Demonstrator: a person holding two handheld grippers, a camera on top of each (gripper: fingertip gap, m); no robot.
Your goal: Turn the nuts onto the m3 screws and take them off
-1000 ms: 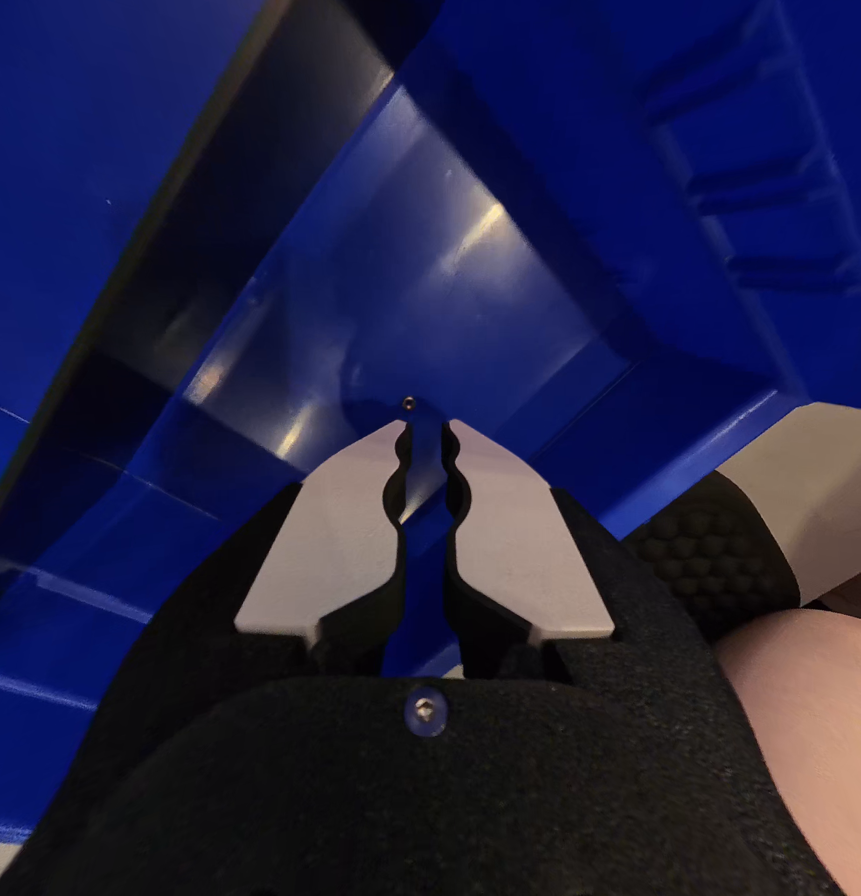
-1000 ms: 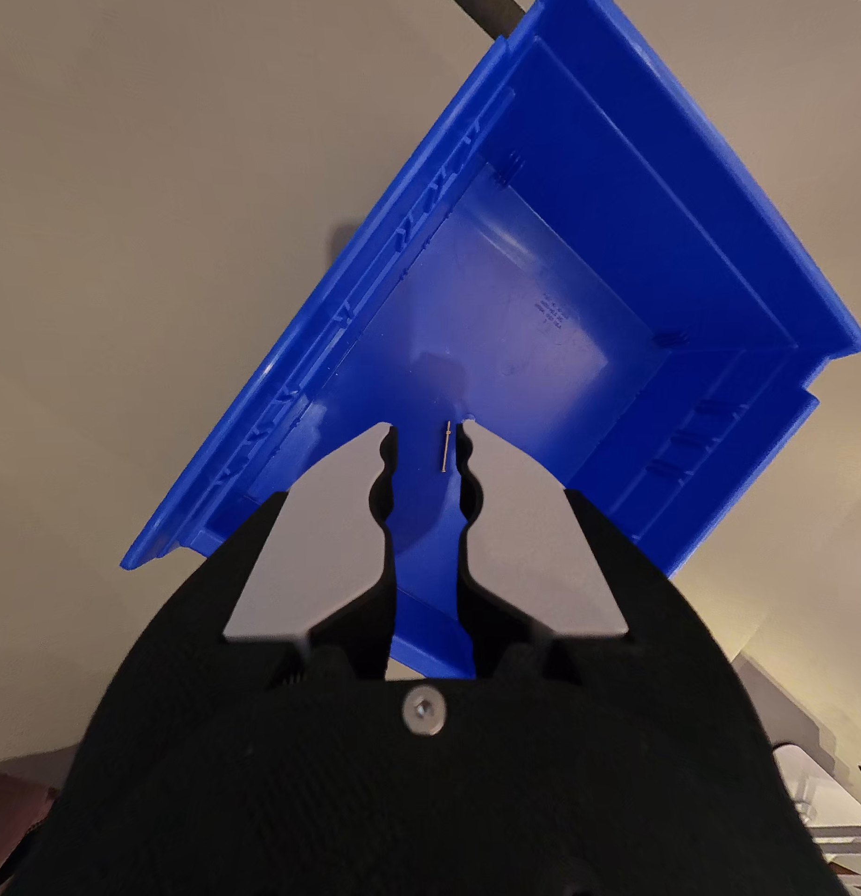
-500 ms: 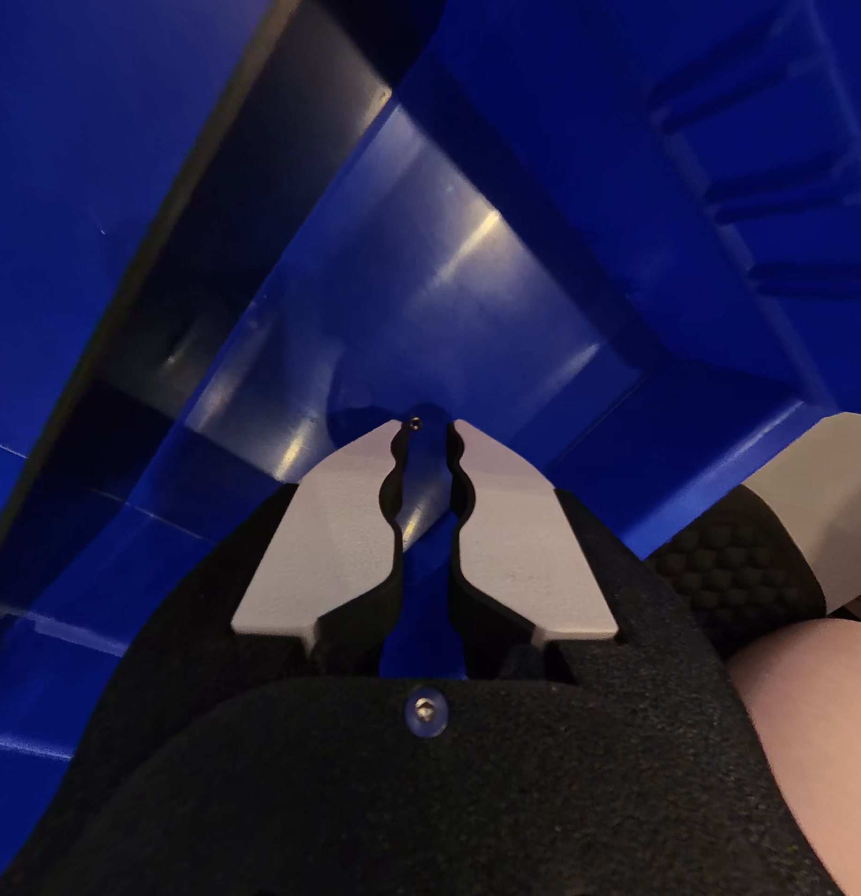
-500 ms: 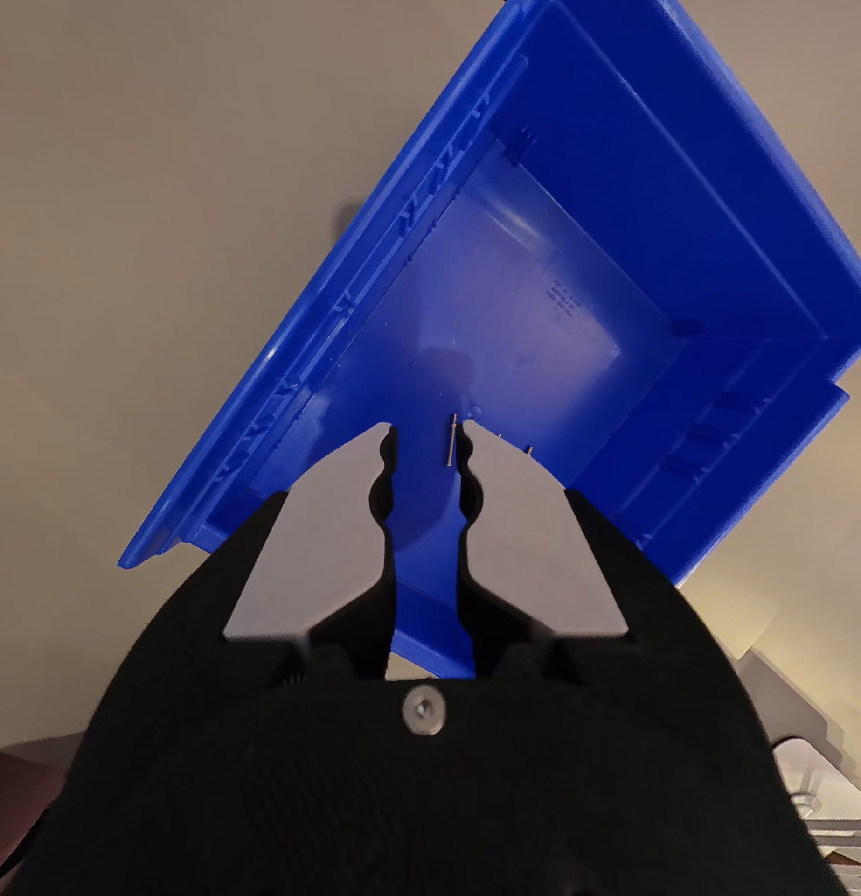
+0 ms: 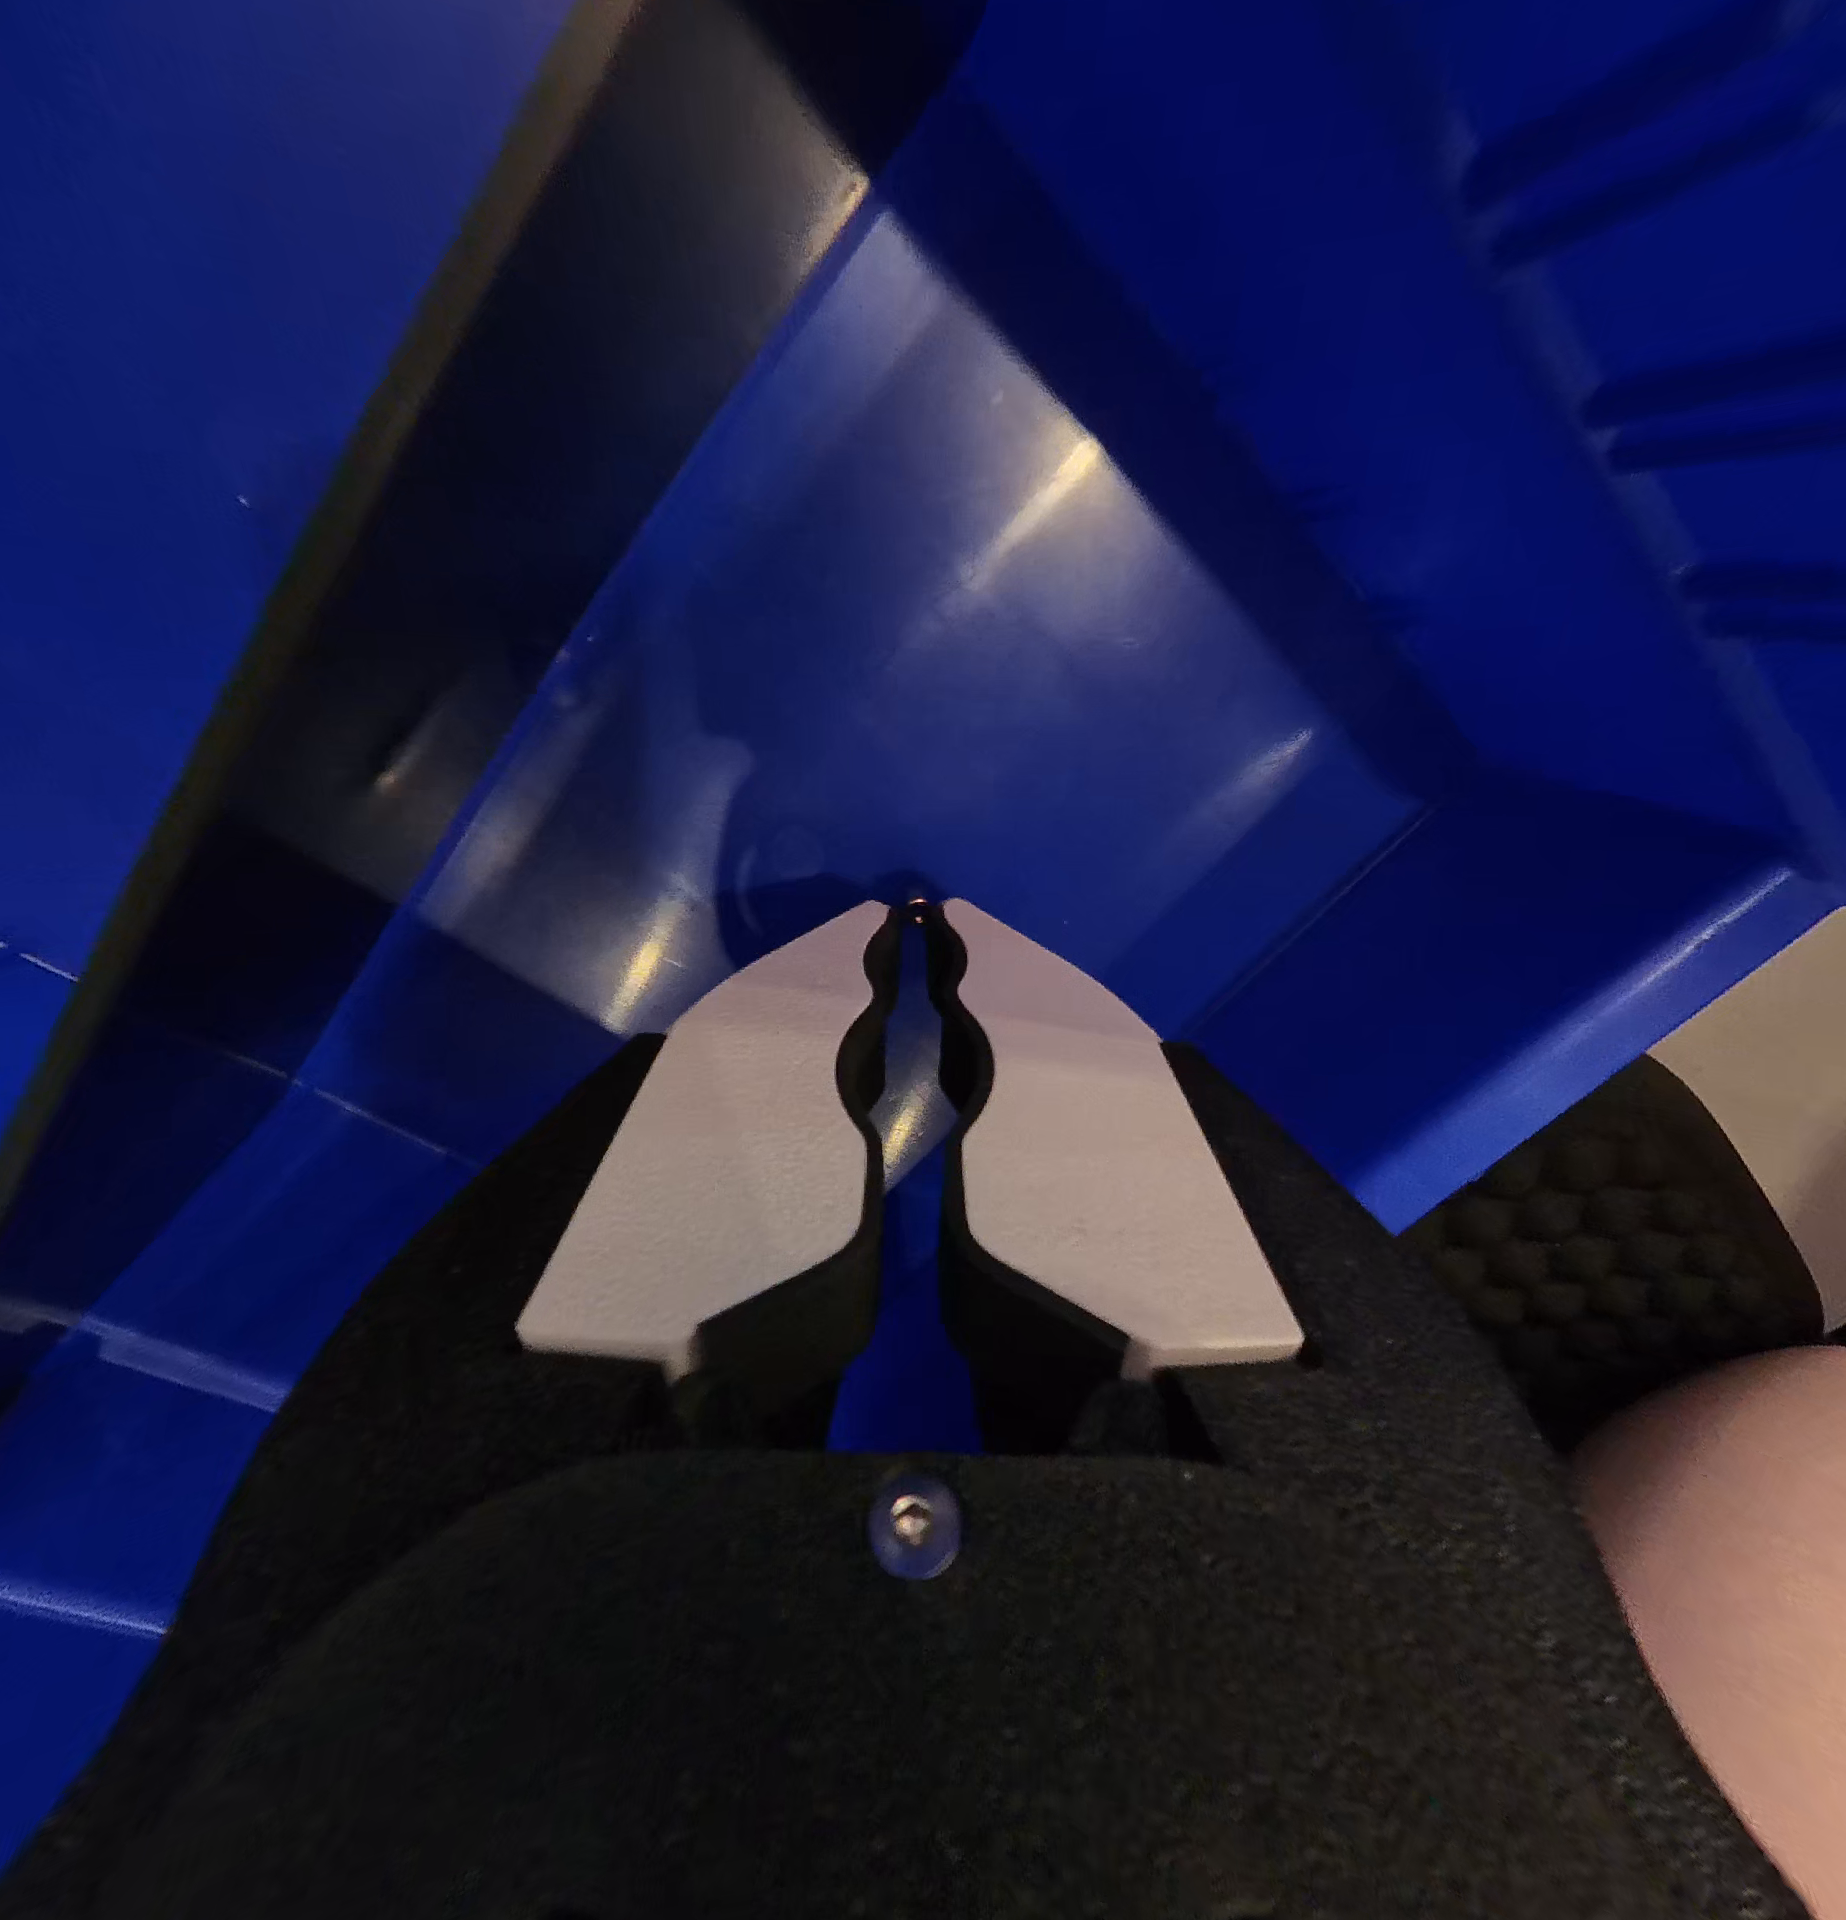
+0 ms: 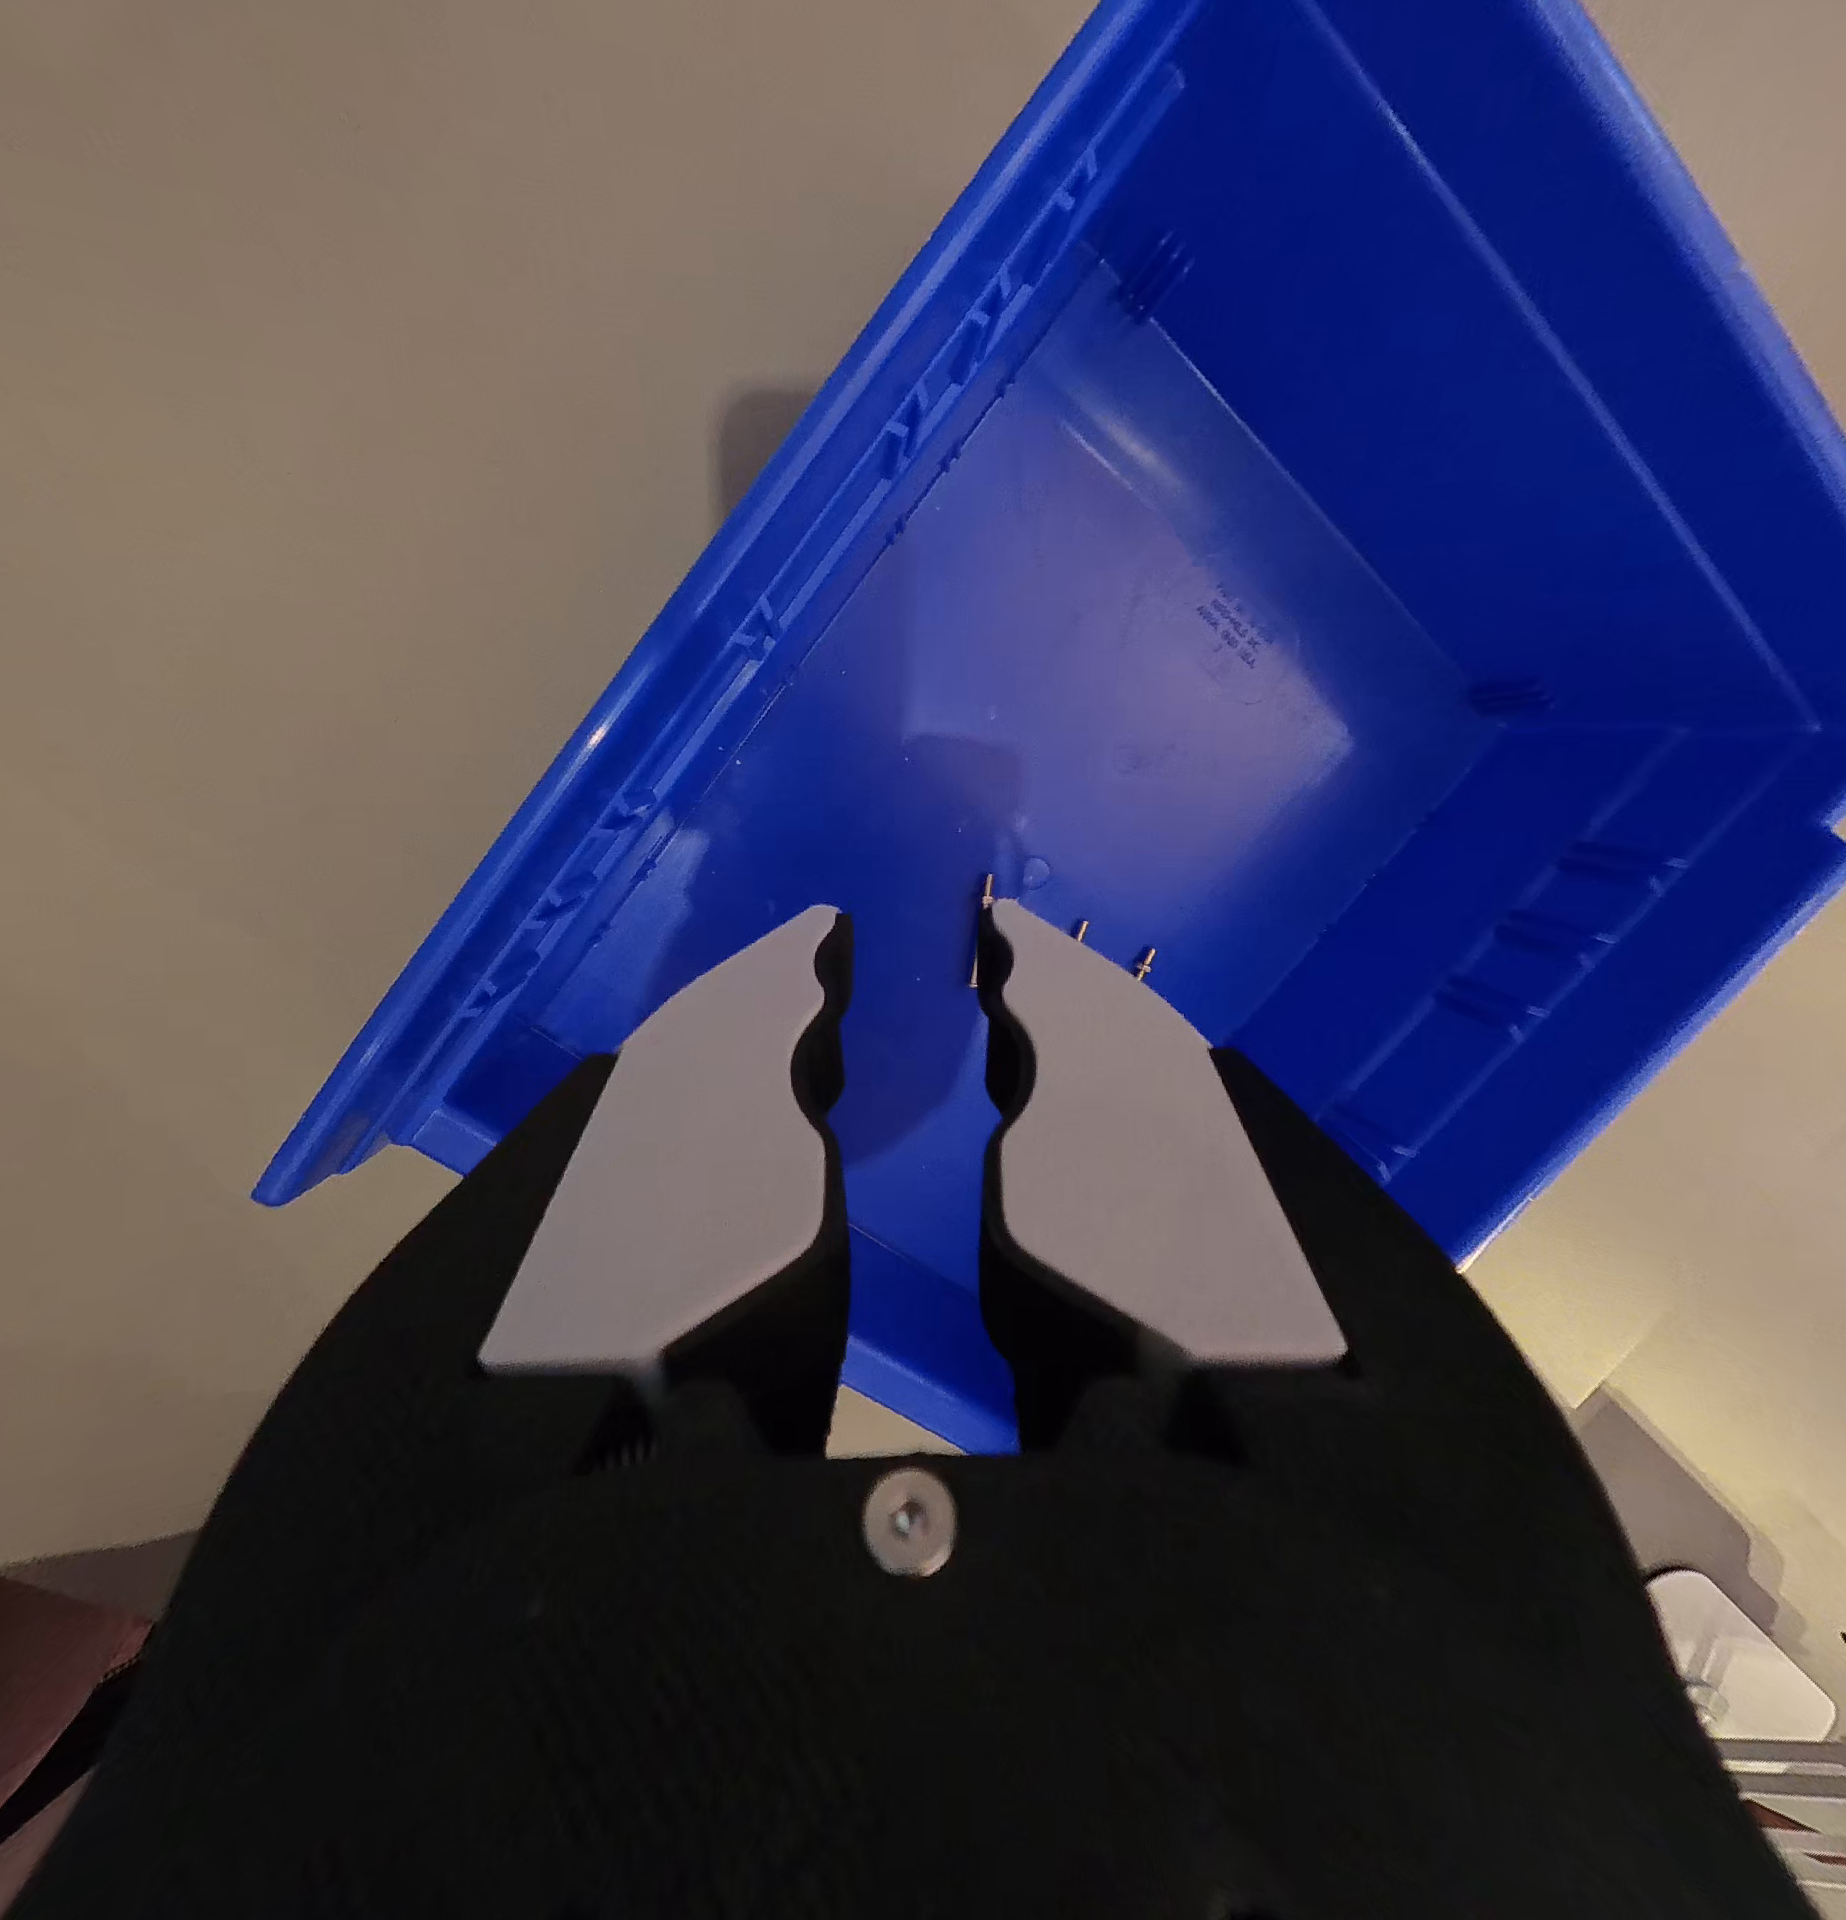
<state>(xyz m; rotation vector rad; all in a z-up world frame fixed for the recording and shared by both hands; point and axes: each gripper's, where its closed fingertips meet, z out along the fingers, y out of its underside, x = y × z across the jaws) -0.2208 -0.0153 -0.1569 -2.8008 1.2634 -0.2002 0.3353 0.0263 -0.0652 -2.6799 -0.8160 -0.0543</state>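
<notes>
Blue bin (image 5: 1158, 644) floor: left gripper (image 5: 914, 906) pinched on nut (image 5: 915, 914) | right gripper (image 6: 911, 914) parted, screw (image 6: 979, 930) at right fingertip

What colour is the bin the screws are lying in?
Bright blue bin; clearest in the right wrist view.

Open tool (image 6: 911, 914) above screws (image 6: 981, 930) in bin (image 6: 1521, 436).

A: What does the left claw (image 5: 914, 914) look like?
B: Textured black body, pale grey fingers (image 5: 753, 1132) with wavy black inner edges, one small screw (image 5: 913, 1529) at the base.
A: And the right claw (image 6: 911, 920)?
B: Same build, with a silver hex screw (image 6: 906, 1523).
</notes>
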